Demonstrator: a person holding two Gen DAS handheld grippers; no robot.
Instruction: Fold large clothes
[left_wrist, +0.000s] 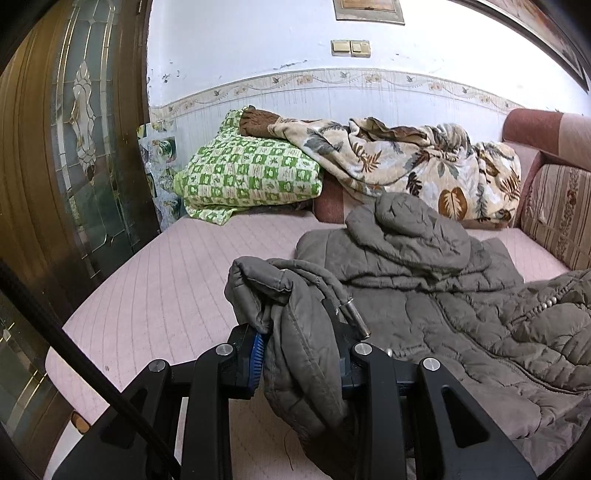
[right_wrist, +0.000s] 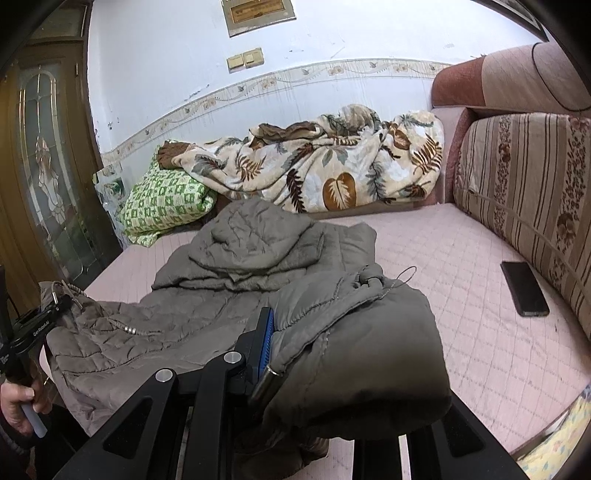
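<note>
While each tool (left_wrist: 301, 354) (right_wrist: 295, 347) clamps a hem corner of the jacket (left_wrist: 424, 295), bare mattress (left_wrist: 177, 295) lies open leftward.

Both my wrist cameras look forward and slightly down across the pink quilted bed (left_wrist: 166, 280), close over the grey-brown padded jacket (left_wrist: 461, 302) (right_wrist: 229, 240); both share the leaf-print blanket (left_wrist: 424, 162) (right_wrist: 332, 166) at upper centre.

A pale wall (left_wrist: 258, 44) fills the upper frame — a floral border strip (left_wrist: 332, 79) runs across it, with cream light switches (left_wrist: 350, 48) above. At far left stands a dark wooden door (left_wrist: 66, 147) with leaded glass. The pink quilted sofa seat (left_wrist: 184, 277) spans the lower half — a striped back cushion (right_wrist: 524, 192) at right
</note>
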